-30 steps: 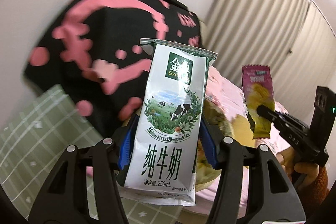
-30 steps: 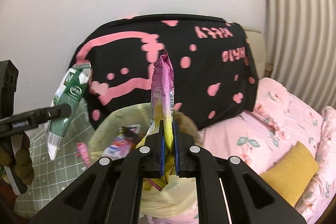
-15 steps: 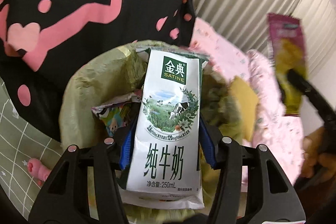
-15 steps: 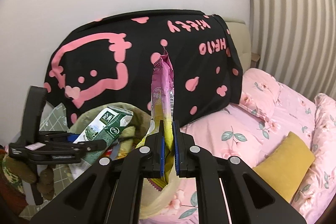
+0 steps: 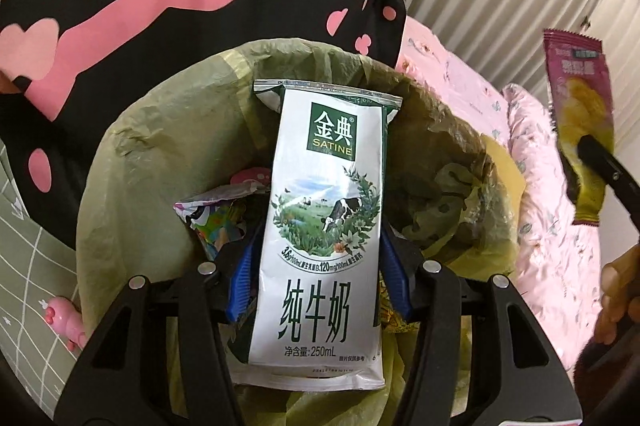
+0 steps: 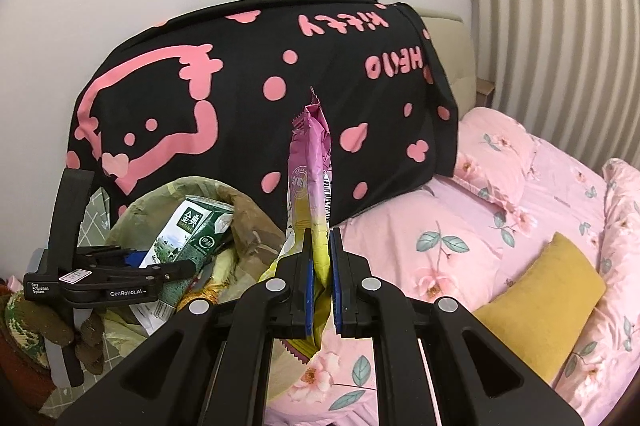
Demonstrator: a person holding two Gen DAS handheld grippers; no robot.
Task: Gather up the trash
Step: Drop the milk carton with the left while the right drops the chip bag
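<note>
My left gripper (image 5: 318, 266) is shut on a white and green milk carton (image 5: 324, 218) and holds it over the open mouth of a trash bin lined with a yellow-green bag (image 5: 160, 130). The carton also shows in the right wrist view (image 6: 184, 234), tilted over the bin (image 6: 248, 226). My right gripper (image 6: 320, 270) is shut on a pink and yellow snack wrapper (image 6: 310, 178), held upright beside the bin, above the bed. The wrapper shows at the right of the left wrist view (image 5: 580, 130).
Colourful wrappers (image 5: 216, 218) lie inside the bin. A black blanket with pink print (image 6: 248, 98) drapes behind it. A pink floral bed (image 6: 500, 218) with a yellow pillow (image 6: 544, 298) lies to the right. A green checked cloth (image 5: 24, 250) and a pink toy (image 5: 66, 318) are at left.
My left gripper has swung the milk carton down from in front of the blanket to over the bin's mouth. My right gripper has held the snack wrapper nearly still.
</note>
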